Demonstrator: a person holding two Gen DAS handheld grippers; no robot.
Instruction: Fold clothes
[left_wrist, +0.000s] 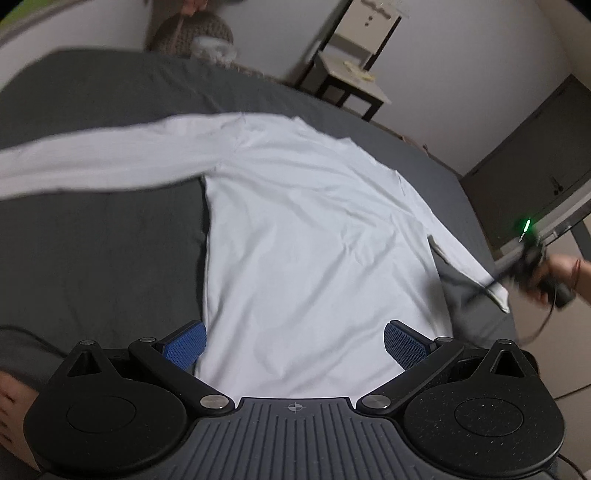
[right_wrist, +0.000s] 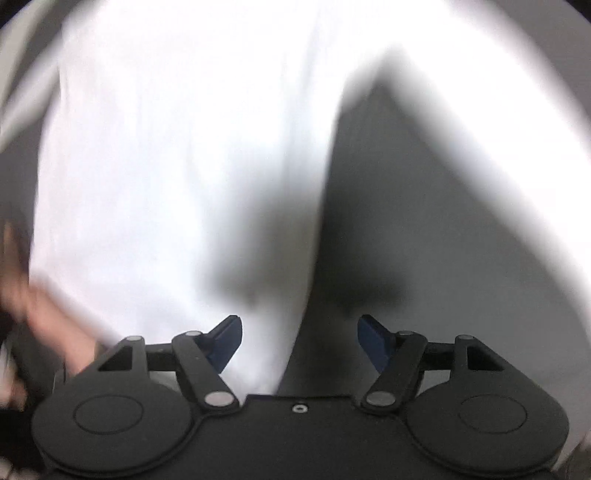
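A white long-sleeved shirt (left_wrist: 303, 229) lies flat on a dark grey bed (left_wrist: 92, 251), one sleeve stretched left, the other running right. My left gripper (left_wrist: 295, 345) is open above the shirt's near hem, holding nothing. My right gripper shows in the left wrist view (left_wrist: 517, 273) at the right sleeve's cuff, blurred. In the right wrist view, my right gripper (right_wrist: 300, 343) has its jaws apart above the shirt (right_wrist: 166, 166) and the bed (right_wrist: 424, 240). That view is blurred and I see no cloth between the pads.
A small dark-framed table (left_wrist: 351, 77) stands beyond the bed's far edge. A round knitted pouf (left_wrist: 192, 33) sits at the far left. A dark cabinet (left_wrist: 532, 155) is at the right. A hand (right_wrist: 40, 295) shows at the left.
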